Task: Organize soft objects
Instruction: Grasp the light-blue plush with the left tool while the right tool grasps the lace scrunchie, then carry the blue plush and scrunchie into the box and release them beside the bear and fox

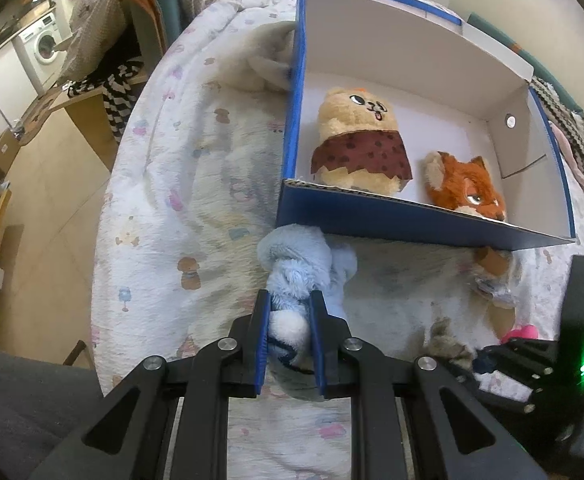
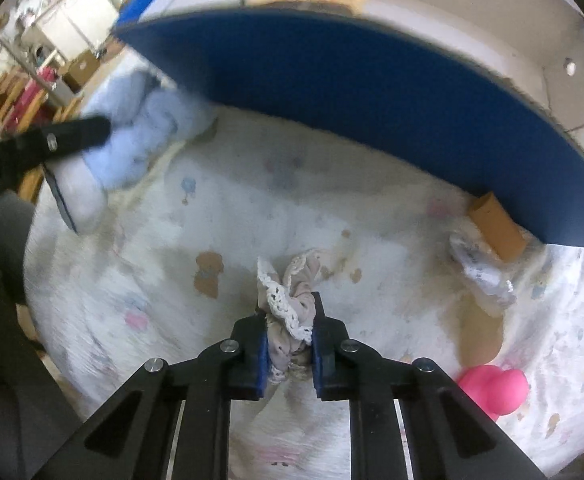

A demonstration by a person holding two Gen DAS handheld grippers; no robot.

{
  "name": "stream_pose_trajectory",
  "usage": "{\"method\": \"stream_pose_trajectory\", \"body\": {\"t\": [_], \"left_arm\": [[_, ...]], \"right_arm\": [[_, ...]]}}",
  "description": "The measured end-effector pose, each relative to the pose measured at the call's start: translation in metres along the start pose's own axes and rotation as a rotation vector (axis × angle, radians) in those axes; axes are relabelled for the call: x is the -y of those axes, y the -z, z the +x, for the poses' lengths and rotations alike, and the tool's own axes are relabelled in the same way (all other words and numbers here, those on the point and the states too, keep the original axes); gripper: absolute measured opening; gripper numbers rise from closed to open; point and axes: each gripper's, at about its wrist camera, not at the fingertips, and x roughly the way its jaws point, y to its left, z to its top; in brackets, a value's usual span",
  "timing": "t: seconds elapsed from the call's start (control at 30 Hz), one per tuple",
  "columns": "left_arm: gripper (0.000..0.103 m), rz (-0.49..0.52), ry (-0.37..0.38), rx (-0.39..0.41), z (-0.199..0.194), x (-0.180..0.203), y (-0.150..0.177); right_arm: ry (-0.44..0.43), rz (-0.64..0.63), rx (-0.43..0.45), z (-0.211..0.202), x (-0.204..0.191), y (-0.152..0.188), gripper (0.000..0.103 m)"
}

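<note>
My left gripper [image 1: 289, 300] is shut on a light blue plush toy [image 1: 304, 268], held just in front of the near wall of a blue cardboard box [image 1: 392, 216]. Inside the box lie a beige plush with a brown spotted cape [image 1: 356, 144] and an orange fox plush [image 1: 468, 188]. My right gripper [image 2: 289, 308] is shut on a beige lace-trimmed scrunchie [image 2: 292, 292] above the bedspread, in front of the box wall [image 2: 352, 92]. The blue plush [image 2: 131, 140] and left gripper show at the left of the right wrist view.
A white patterned bedspread [image 1: 179, 208] covers the bed. A brown cardboard tube with white lacy cloth [image 2: 492, 232] lies against the box's right corner. A pink rubber toy [image 2: 496, 392] sits at the right. Furniture and a washing machine [image 1: 43, 44] stand far left.
</note>
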Motion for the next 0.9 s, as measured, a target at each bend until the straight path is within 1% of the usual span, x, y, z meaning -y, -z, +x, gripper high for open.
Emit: {"method": "stream_pose_trajectory", "body": {"t": [0.07,0.17,0.4,0.43,0.5,0.6,0.8,0.9], "left_arm": [[0.017,-0.003,-0.004,0.003,0.000,0.000,0.000],[0.017,-0.005,-0.012,0.009,0.000,0.000,0.000],[0.017,-0.007,-0.031,0.021,-0.002,-0.002,0.001],[0.017,-0.005,-0.040,0.022,-0.002,-0.002,0.000],[0.017,-0.003,-0.054,0.025,-0.002,-0.003,0.001],[0.017,-0.015,-0.052,0.028,-0.003,-0.006,0.001],[0.017,-0.019,-0.078,0.047,-0.009,-0.009,0.004],[0.017,-0.037,-0.063,0.057,-0.013,-0.011,0.008]], "right_arm": [[-0.026,0.031,0.033,-0.009,0.005,-0.002,0.018],[-0.037,0.050,0.067,-0.019,0.003,0.002,0.018],[-0.046,0.046,0.089,-0.033,0.012,0.005,0.018],[-0.046,0.045,0.095,-0.038,0.019,0.005,0.018],[-0.049,0.046,0.105,-0.042,0.019,0.006,0.018],[-0.051,0.048,0.121,-0.050,0.029,0.009,0.018],[-0.060,0.064,0.167,-0.064,0.035,0.015,0.018],[-0.069,0.077,0.198,-0.074,0.037,0.020,0.018]]}}
